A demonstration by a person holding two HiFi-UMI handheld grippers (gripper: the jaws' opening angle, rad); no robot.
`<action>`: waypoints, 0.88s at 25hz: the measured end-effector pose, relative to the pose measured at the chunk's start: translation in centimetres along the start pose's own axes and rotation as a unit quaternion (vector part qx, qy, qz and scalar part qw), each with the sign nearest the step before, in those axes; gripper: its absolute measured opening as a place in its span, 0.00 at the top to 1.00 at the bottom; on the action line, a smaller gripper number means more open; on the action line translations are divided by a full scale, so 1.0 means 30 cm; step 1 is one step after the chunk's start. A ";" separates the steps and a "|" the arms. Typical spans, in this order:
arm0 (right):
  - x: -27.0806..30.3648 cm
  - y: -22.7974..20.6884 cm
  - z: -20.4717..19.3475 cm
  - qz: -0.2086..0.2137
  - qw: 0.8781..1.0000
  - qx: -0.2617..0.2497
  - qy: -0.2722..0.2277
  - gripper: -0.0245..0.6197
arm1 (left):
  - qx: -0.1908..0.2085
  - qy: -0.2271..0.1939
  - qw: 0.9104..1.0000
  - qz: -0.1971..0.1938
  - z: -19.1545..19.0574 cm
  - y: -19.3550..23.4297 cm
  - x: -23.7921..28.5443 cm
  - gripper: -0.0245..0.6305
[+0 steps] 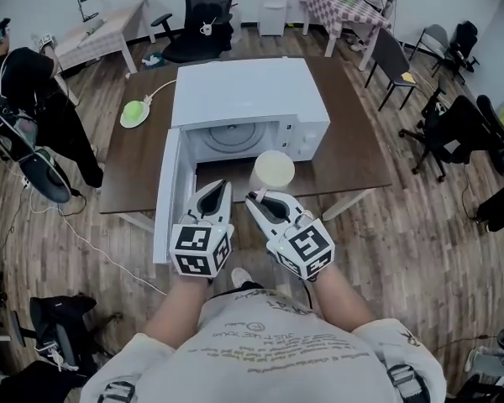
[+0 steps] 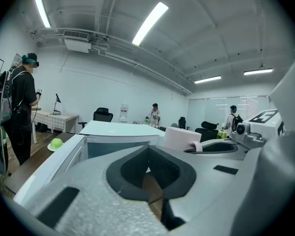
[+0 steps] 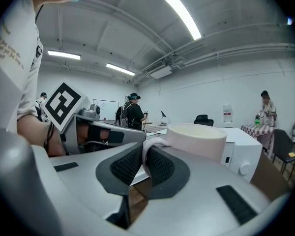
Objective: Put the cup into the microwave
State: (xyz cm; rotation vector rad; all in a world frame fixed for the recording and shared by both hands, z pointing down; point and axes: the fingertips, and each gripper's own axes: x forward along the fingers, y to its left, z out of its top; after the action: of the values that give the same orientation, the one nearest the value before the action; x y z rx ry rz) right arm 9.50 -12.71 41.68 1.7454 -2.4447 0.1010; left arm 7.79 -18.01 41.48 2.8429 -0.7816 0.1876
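The microwave stands with its door open. You're mid-carry: the cup hangs just before its cavity, right gripper pinching the handle, left gripper pressed together, empty. Next, ease it inside.

- cup: pale cream
- microwave: white
- tabletop: dark brown
- left hand-held gripper, right hand-held gripper: light grey, black pads, black-and-white square markers
- floor: brown wood planks
- dish: lime green
- far tablecloth: checked
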 end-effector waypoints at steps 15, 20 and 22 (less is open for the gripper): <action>0.222 -0.121 -0.146 0.080 0.997 -0.010 0.021 0.91 | -0.006 0.012 0.999 0.043 -0.016 0.139 0.137 0.94; 0.269 -0.164 -0.223 0.096 0.995 -0.021 0.034 0.91 | -0.022 0.023 0.996 0.083 -0.040 0.182 0.152 0.94; 0.304 -0.186 -0.260 0.099 0.994 -0.036 0.043 0.91 | -0.026 0.021 0.995 0.099 -0.036 0.203 0.156 0.94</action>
State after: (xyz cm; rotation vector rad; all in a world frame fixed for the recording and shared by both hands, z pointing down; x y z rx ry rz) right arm 12.42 -22.02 50.61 1.4363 -2.5195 0.1051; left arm 8.55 -25.23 44.20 2.7023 -1.0431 0.2489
